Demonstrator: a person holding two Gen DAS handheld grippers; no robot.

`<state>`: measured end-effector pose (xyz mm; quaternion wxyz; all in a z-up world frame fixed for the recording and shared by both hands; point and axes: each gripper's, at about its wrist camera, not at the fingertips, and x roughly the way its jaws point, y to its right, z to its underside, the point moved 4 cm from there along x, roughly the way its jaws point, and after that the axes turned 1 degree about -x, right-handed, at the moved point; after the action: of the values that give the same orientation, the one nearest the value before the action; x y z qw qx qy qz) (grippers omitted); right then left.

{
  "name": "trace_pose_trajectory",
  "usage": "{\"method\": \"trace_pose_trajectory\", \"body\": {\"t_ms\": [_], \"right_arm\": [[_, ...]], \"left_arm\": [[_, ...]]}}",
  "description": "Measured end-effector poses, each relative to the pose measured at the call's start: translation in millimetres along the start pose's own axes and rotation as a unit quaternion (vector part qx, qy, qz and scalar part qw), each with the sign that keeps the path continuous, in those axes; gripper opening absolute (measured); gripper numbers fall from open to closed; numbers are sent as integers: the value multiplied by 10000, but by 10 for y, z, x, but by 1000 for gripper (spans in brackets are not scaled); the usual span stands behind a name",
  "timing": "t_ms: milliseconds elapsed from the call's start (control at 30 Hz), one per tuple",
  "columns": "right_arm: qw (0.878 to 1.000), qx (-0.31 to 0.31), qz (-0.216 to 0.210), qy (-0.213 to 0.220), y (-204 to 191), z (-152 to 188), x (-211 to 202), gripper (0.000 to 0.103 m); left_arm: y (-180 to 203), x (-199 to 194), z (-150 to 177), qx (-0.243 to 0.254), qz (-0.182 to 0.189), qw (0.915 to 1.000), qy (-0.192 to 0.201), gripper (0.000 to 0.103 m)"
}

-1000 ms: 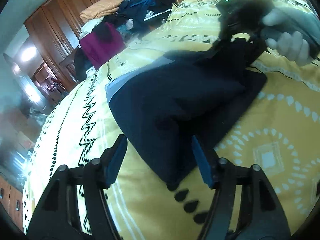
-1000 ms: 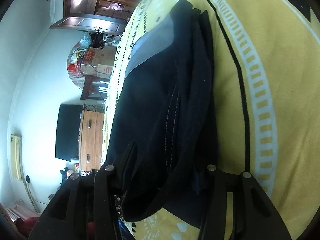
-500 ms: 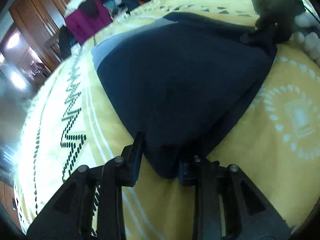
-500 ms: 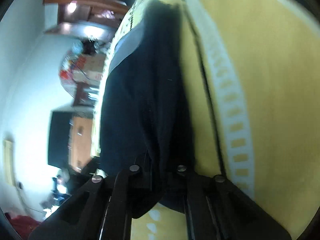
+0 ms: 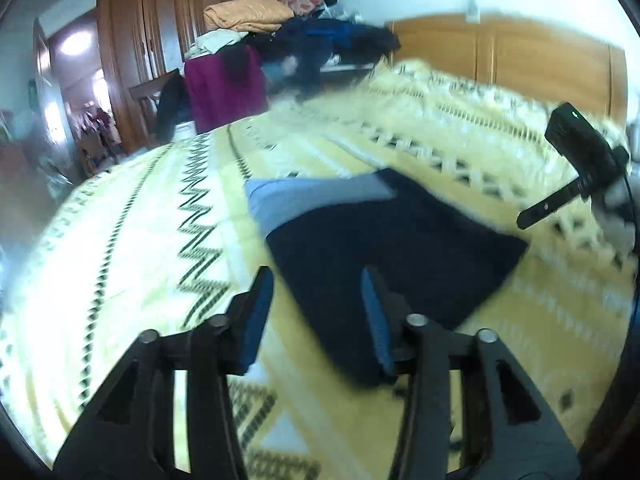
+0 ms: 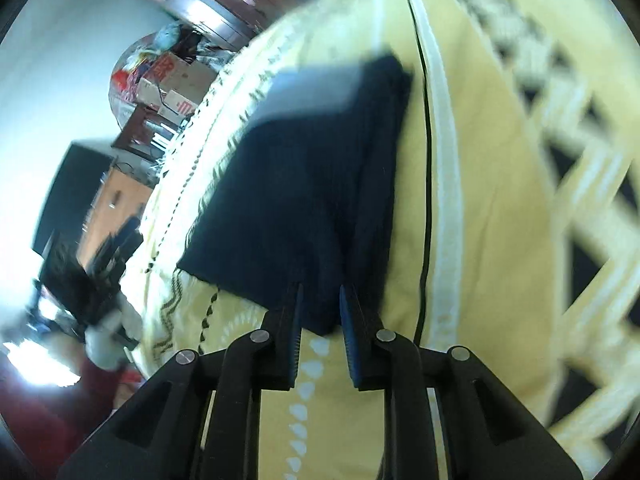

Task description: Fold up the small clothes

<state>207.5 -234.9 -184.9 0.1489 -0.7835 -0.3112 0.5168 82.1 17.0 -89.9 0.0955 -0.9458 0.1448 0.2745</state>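
Note:
A dark navy garment [image 5: 384, 248] with a grey band [image 5: 312, 196] at its far end lies folded flat on the yellow patterned bedspread [image 5: 120, 248]. My left gripper [image 5: 318, 304] is open and empty, raised above the garment's near corner. My right gripper [image 6: 320, 312] stands partly open just off the garment's near edge [image 6: 304, 200], holding nothing. The right gripper also shows in the left wrist view [image 5: 576, 168], lifted clear at the right of the garment.
A heap of clothes and an orange blanket [image 5: 248, 16] sits beyond the bed by a wooden wardrobe [image 5: 168, 20]. A wooden headboard [image 5: 520, 56] runs along the far right. A dresser and boxes [image 6: 168, 92] stand past the bed's edge.
Both grippers were shut on the garment's corners half a second ago. Both have let go and pulled back and up. The garment now lies flat, folded over.

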Motion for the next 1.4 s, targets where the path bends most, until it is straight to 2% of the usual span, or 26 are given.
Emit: {"method": "trace_pose_trajectory", "body": {"t_ms": [33,100,167,200,233,300,367,400,467,500,567,667,700,733,800,833,867,900,1000,1033,1133,1233,1267,1333,1367,1400], "right_arm": [[9998,-133,-20,126,-80,-79,-21,24],[9987,-414,-134,250,-246,-214,146,23],[9980,-626,31,-32,-266,-209,484,21],[9974,-551,244,-393,-141,-127,769,7],[9971,-428,259,-581,-15,-44,925,0],[9990,-180,4,-406,98,9,945,0],[9984,-440,108,-347,-38,-11,814,7],[9978,-553,131,-347,-97,-31,752,17],[9964,-822,37,-185,-238,-148,529,22],[9957,-928,-32,-20,-290,-292,405,24],[9944,-1026,-32,259,-310,-598,327,31],[9938,-949,303,493,-46,-1320,582,35],[9945,-779,452,527,112,-1599,754,36],[9949,-645,550,540,233,-1765,870,37],[9966,-336,662,357,426,-1993,1224,35],[9963,-276,805,131,558,-2007,1423,33],[9952,-200,953,-55,667,-1952,1579,33],[9957,-202,907,53,702,-1937,1612,33],[9940,-305,1035,205,617,-1890,1410,36],[9928,-510,1035,317,490,-1849,1271,36],[9891,-1042,810,652,38,-1553,784,36],[9848,-1468,684,630,-337,-937,467,36],[9852,-1493,641,550,-395,-734,417,36],[9878,-1374,719,161,-377,-239,548,35],[9911,-1150,624,-230,-284,39,699,35],[9922,-1084,567,-246,-262,184,769,35]], "left_arm": [[35,115,5,44,66,10000,-15,45],[167,444,183,250,322,9981,-459,45],[284,892,628,605,269,9891,-1314,44],[287,940,717,699,185,9882,-1352,44],[307,923,677,757,147,9882,-1326,44],[297,870,627,807,149,9868,-1399,44],[246,785,618,641,355,9866,-1459,42],[221,660,562,617,441,9877,-1369,41],[30,378,295,334,413,9947,-880,41],[-65,318,180,166,422,9966,-682,42],[-253,411,-189,15,342,9992,-188,54],[-255,965,-524,185,303,9994,-61,54],[-251,1225,-595,182,388,9990,-160,55],[-243,1459,-612,258,283,9988,-296,55],[-306,1987,-506,382,-71,9957,-843,54],[-356,2241,-357,389,-180,9908,-1282,57],[-391,2376,-255,348,-171,9894,-1402,57],[-409,2343,-241,312,-122,9909,-1303,57],[-442,2140,-308,301,-73,9921,-1212,54],[-439,1920,-282,222,31,9937,-1097,50],[-258,1353,-241,179,554,9963,-636,51],[-4,924,54,263,938,9928,-692,53],[86,963,161,324,1020,9908,-830,58],[283,1074,630,712,769,9845,-1406,61],[332,1090,756,828,501,9864,-1327,65],[373,1081,739,940,397,9863,-1297,65]]}}
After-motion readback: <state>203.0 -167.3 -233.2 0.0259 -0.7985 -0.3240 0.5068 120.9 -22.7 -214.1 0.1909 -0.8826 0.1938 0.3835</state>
